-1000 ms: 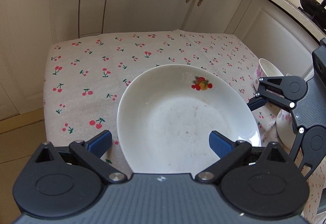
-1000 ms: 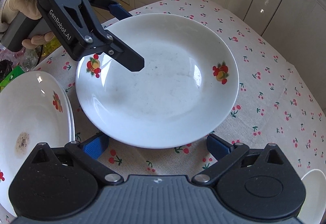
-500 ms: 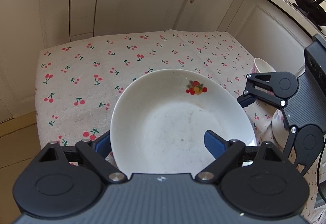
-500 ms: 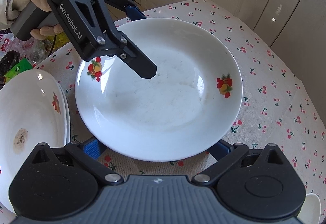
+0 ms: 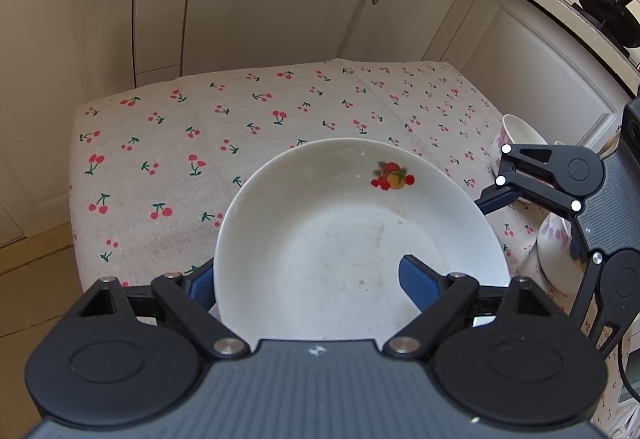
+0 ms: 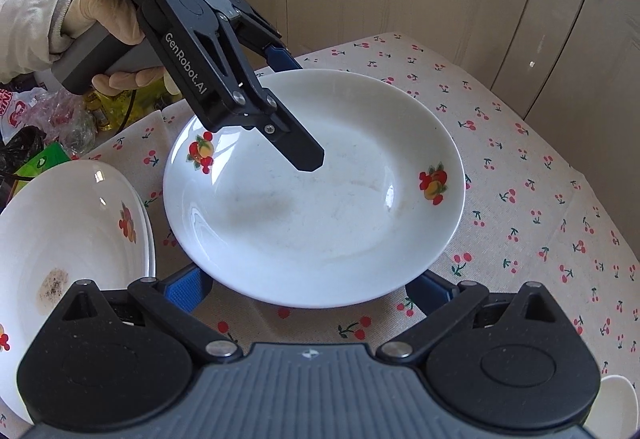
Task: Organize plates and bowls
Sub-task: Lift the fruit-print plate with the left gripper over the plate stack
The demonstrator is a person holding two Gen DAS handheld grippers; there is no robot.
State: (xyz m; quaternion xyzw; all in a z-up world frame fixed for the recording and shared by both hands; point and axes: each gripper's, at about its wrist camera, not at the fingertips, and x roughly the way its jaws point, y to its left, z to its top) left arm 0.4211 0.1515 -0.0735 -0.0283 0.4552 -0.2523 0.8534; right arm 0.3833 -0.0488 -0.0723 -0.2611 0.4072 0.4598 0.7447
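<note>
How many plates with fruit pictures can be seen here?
2: one plate in the middle, over the cherry cloth; a second plate at the left edge. Another may lie hidden beneath it.

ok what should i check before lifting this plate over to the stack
1. Rim of the plate sits in the left gripper: ok. The jaws have just been closing, with one pad outside the rim and one inside.
2. Grip firm enough to lift: cannot tell.
3. Right gripper clear of the plate: not ok. Its open fingers reach under the near rim.
4. Stack of plates free on top: ok. Only a brown stain shows in the top one.
5. Bowl behind the right gripper out of the path: cannot tell.
</note>
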